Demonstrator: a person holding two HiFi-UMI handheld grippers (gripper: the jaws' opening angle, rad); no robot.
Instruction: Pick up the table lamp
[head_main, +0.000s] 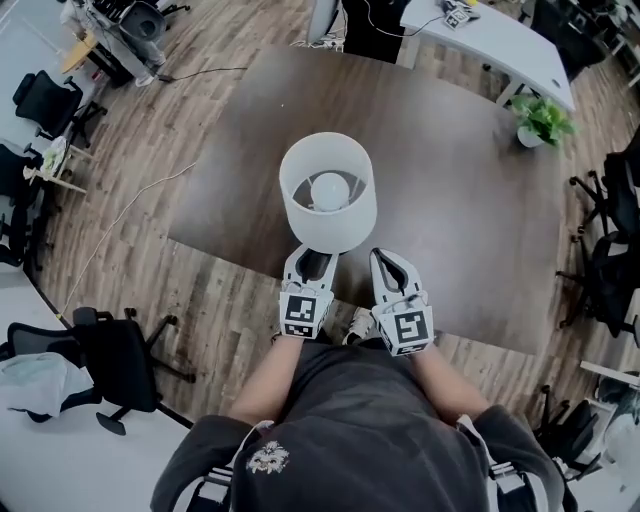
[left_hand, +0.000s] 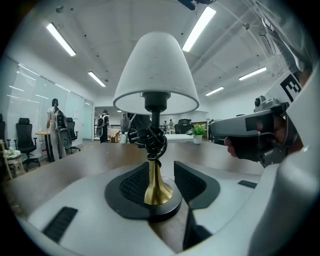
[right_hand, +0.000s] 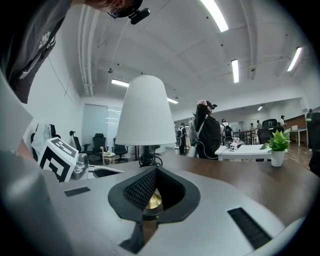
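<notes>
The table lamp (head_main: 327, 195) stands on the dark wooden table (head_main: 450, 220) near its front edge, with a white shade, a brass stem and a black round foot. My left gripper (head_main: 310, 262) reaches under the shade. In the left gripper view the lamp (left_hand: 155, 70) fills the middle, and the left gripper (left_hand: 157, 172) is open, its pads either side of the brass stem (left_hand: 157, 185) without pressing on it. My right gripper (head_main: 392, 268) lies just right of the lamp. In its own view the right gripper (right_hand: 155, 170) is shut and empty, with the lamp (right_hand: 145, 110) beyond and slightly left.
A small potted plant (head_main: 541, 118) stands at the table's far right corner. Office chairs (head_main: 110, 360) stand on the floor to the left, and a white desk (head_main: 500, 35) lies behind the table. Several people stand far back in the room (right_hand: 207, 132).
</notes>
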